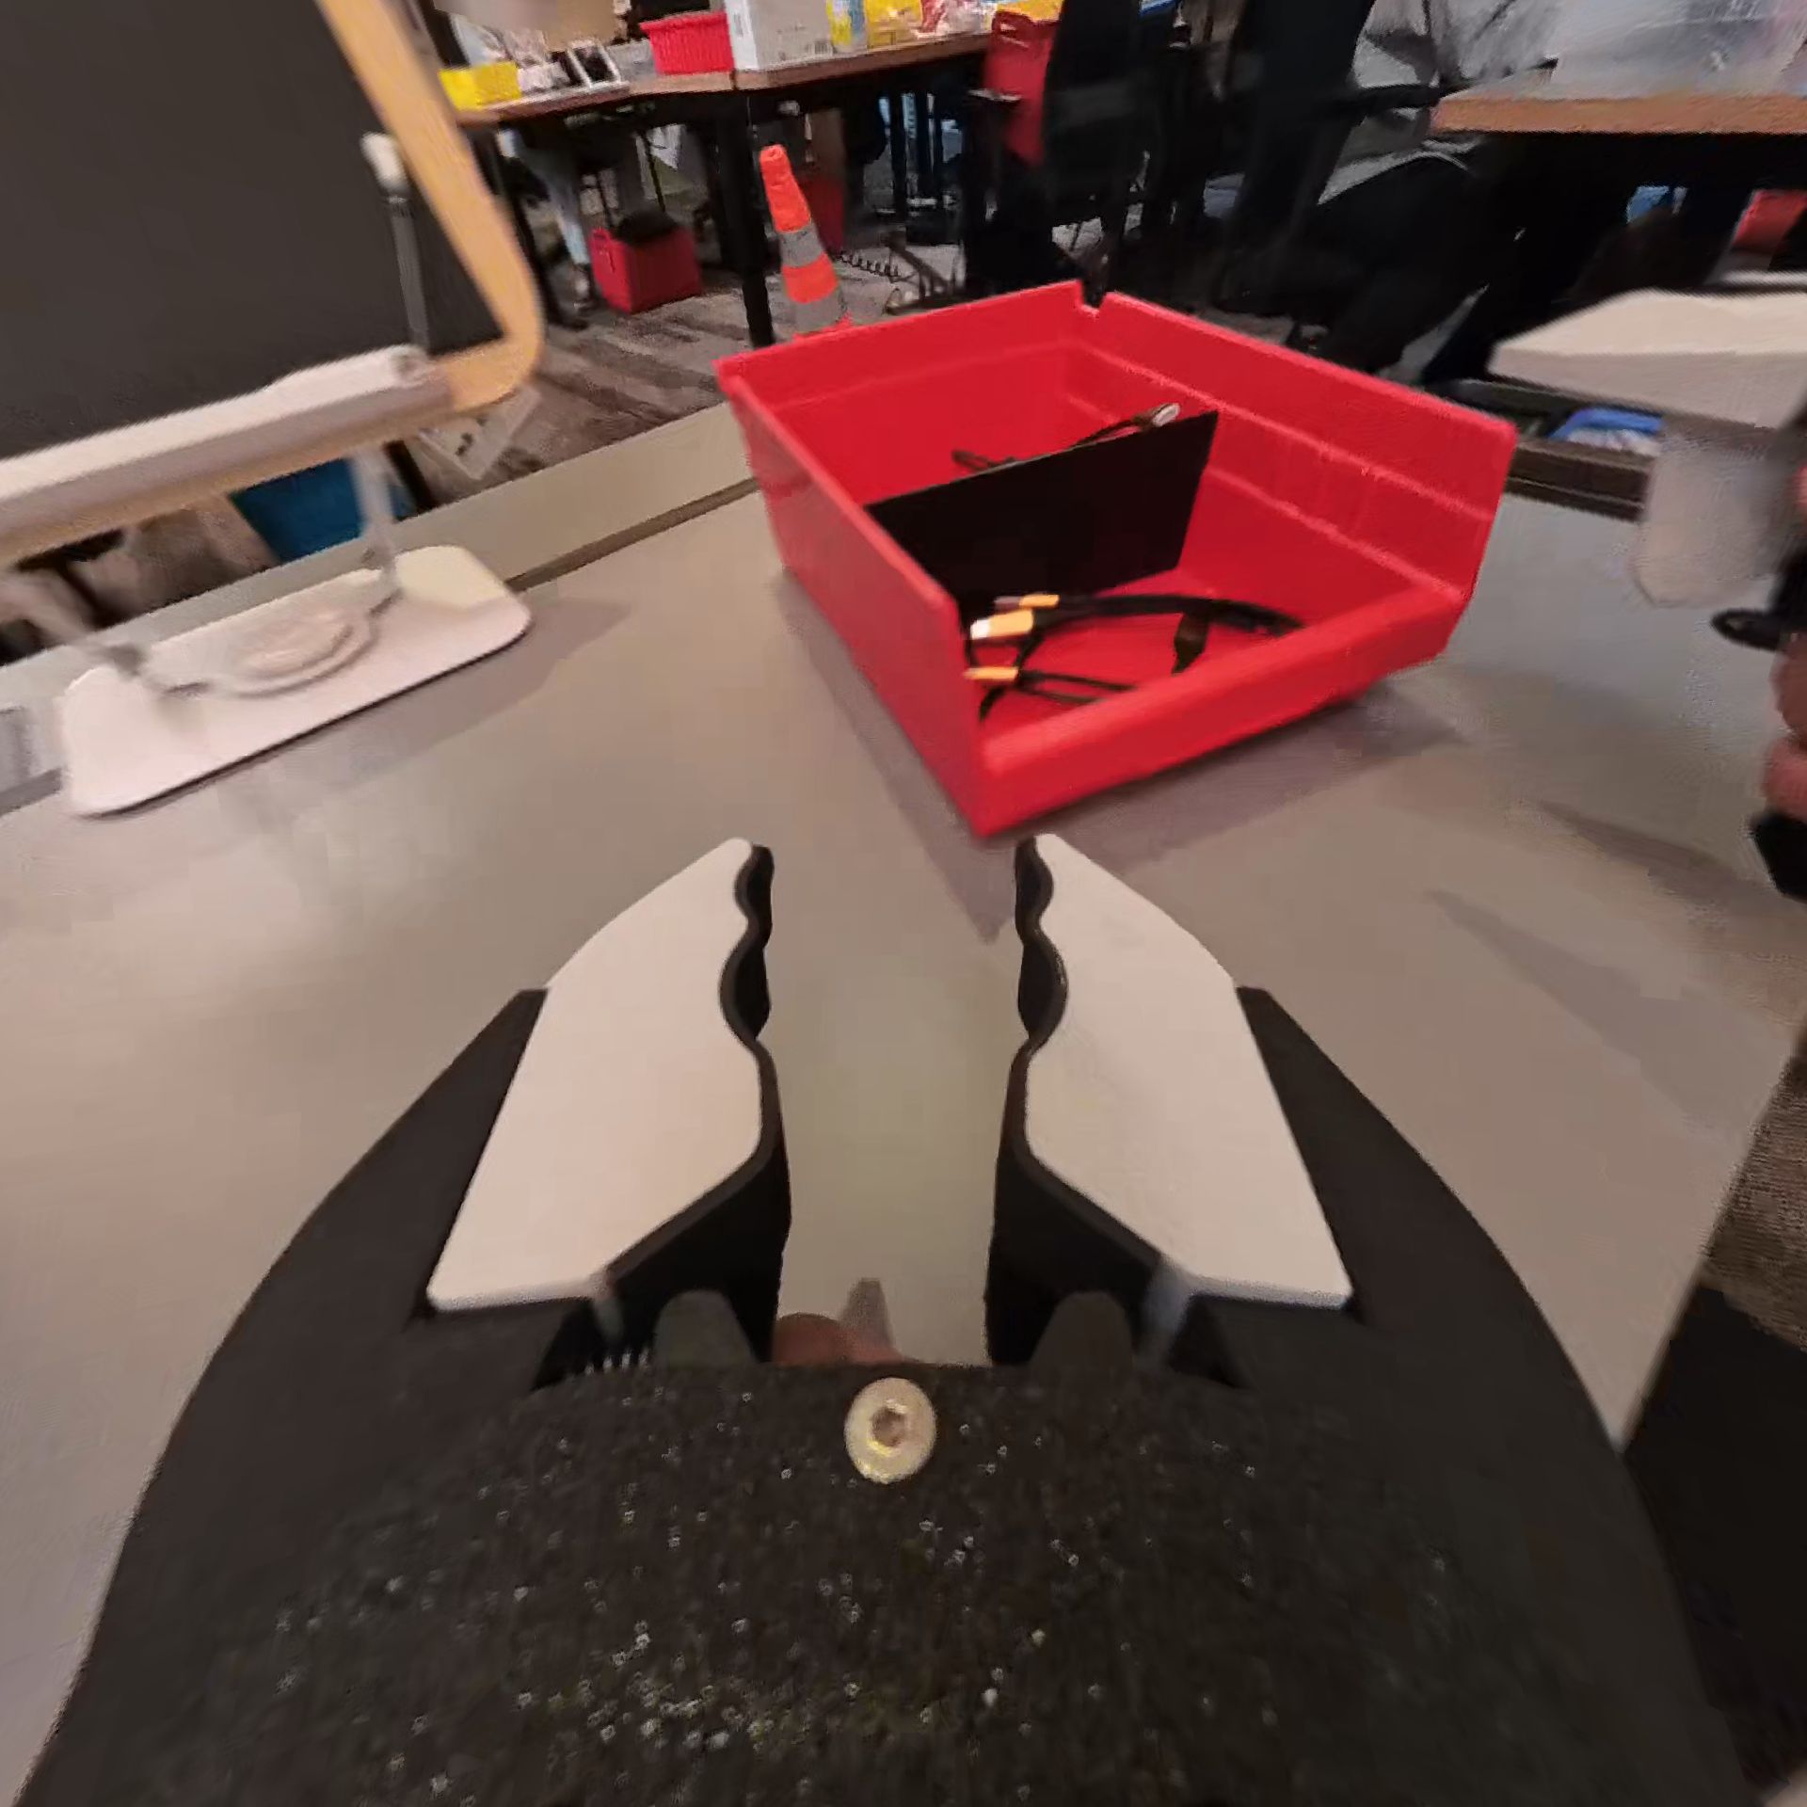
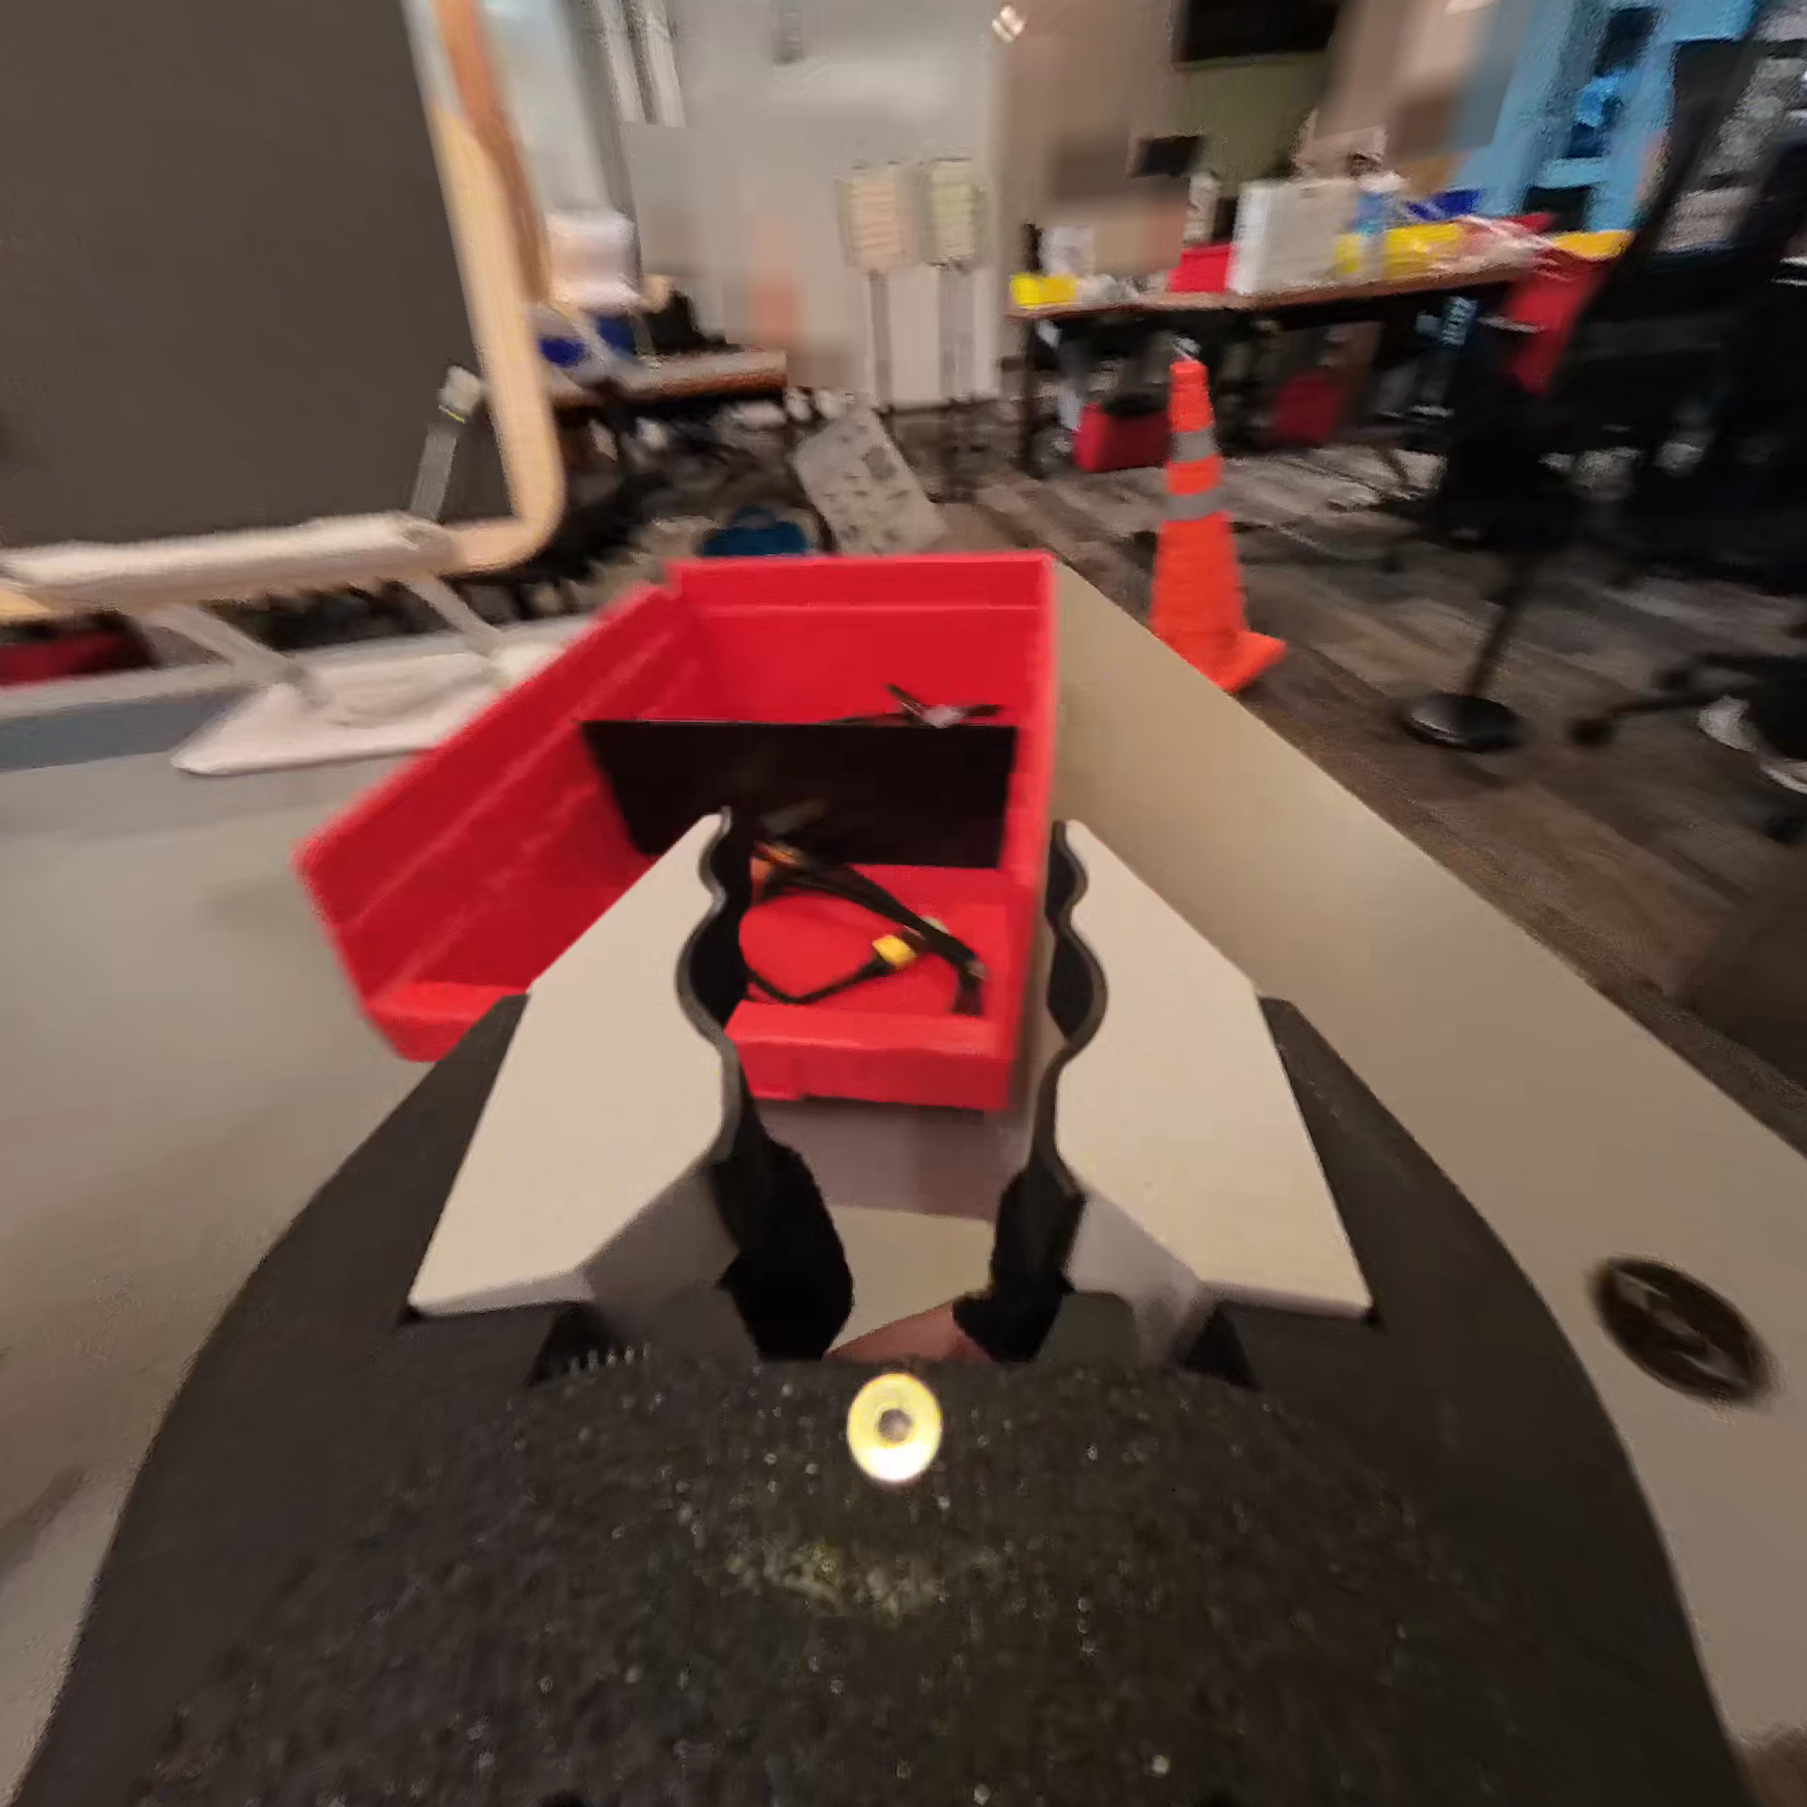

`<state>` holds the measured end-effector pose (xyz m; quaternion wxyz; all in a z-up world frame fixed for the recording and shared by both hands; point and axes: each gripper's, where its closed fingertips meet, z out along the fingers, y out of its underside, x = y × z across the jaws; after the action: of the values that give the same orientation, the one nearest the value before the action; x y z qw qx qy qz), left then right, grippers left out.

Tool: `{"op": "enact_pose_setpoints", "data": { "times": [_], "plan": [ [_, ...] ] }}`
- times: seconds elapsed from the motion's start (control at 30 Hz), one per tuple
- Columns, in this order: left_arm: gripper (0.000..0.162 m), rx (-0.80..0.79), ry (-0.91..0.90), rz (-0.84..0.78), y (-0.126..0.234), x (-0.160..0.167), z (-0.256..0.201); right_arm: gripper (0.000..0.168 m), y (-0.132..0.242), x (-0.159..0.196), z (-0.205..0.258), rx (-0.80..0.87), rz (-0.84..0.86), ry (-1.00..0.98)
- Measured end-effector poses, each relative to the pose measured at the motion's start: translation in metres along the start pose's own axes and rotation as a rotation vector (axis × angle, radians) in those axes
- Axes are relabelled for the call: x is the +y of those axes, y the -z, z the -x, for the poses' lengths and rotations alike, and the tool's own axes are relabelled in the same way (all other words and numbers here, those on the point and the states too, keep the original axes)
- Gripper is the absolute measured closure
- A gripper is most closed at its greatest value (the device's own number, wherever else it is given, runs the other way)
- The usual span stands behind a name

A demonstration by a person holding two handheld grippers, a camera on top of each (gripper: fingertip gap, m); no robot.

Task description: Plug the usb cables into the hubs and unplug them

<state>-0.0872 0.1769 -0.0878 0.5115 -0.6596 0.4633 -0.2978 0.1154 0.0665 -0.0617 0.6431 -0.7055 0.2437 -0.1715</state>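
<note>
You are holding your left hand-held gripper (image 1: 892, 870) agape and empty over the grey counter (image 1: 489, 929); your right hand-held gripper (image 2: 885, 841), likewise spread and empty, is facing the red plastic bin (image 2: 469, 880); black cables with orange plugs (image 2: 880, 939) are lying inside it, ungrasped.

The right gripper (image 2: 890, 851) hangs empty, fingers apart, just before a red bin (image 2: 508, 860) on the table (image 2: 147, 1027). Black cables (image 2: 860, 939) lie inside, near a black divider (image 2: 812, 772).

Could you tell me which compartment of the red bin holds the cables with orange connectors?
The near compartment of the red bin, in front of the black divider, holds them.
</note>
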Motion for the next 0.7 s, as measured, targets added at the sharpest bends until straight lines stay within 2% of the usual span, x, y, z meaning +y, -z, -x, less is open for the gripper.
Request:
{"op": "enact_pose_setpoints", "data": {
  "times": [0.1, 0.2, 0.23, 0.3, 0.33, 0.37, 0.43, 0.57, 0.7],
  "plan": [
    [0.108, 0.039, 0.074, 0.111, -0.067, -0.002, -0.010, 0.113, -0.008, 0.030, -0.033, 0.167, 0.130, 0.058],
    [0.106, 0.063, 0.169, 0.193, -0.111, 0.003, -0.013, 0.114, -0.029, 0.049, -0.041, 0.175, 0.193, 0.068],
    [0.108, 0.061, 0.180, 0.212, -0.121, 0.006, -0.014, 0.116, -0.037, 0.053, -0.042, 0.174, 0.219, 0.040],
    [0.123, 0.049, 0.179, 0.227, -0.133, 0.010, -0.015, 0.122, -0.055, 0.058, -0.034, 0.117, 0.245, -0.024],
    [0.134, 0.039, 0.172, 0.224, -0.137, 0.011, -0.015, 0.132, -0.061, 0.063, -0.032, 0.099, 0.269, -0.035],
    [0.137, 0.015, 0.169, 0.220, -0.138, 0.011, -0.013, 0.152, -0.064, 0.070, -0.030, 0.087, 0.297, -0.042],
    [0.151, -0.051, 0.158, 0.222, -0.134, 0.010, -0.004, 0.163, -0.061, 0.072, -0.028, 0.096, 0.319, -0.052],
    [0.158, -0.120, 0.143, 0.189, -0.106, 0.011, 0.007, 0.165, -0.050, 0.057, -0.005, 0.117, 0.258, -0.025],
    [0.157, -0.228, 0.133, 0.122, -0.047, 0.013, 0.046, 0.165, -0.039, 0.041, 0.062, 0.029, 0.189, 0.025]
  ]
}}
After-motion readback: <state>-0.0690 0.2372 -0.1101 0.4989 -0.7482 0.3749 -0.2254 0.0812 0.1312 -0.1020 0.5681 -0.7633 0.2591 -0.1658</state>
